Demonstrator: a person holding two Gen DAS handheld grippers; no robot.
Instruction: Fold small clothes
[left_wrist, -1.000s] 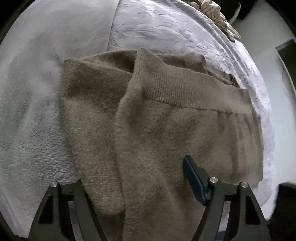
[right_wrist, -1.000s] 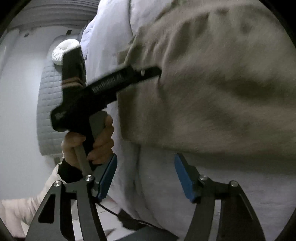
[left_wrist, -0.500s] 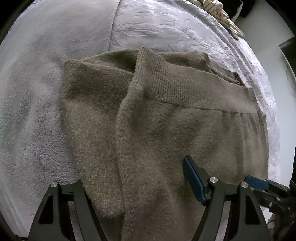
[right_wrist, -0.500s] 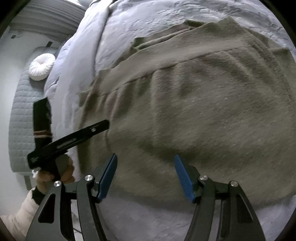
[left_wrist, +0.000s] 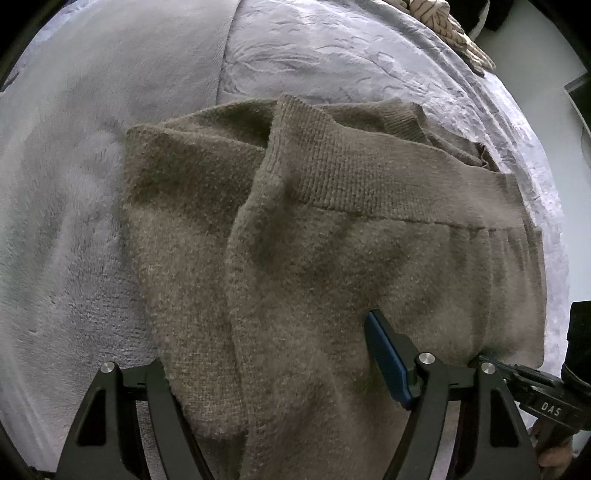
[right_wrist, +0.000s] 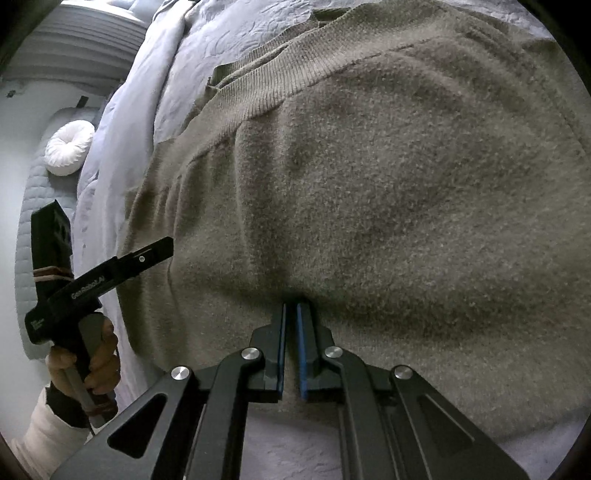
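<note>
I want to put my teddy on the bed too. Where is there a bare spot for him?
Bare fluffy blanket lies left of the brown sweater, and bare wrinkled bedspread lies beyond its ribbed hem. It is crowded in the middle: the sweater fills it, the left gripper straddles it, and the right gripper pinches its edge.

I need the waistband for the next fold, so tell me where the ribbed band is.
The ribbed band runs across the far end of the brown knit garment in the left wrist view, next to the grey bedspread, far from both pairs of jaws.
</note>
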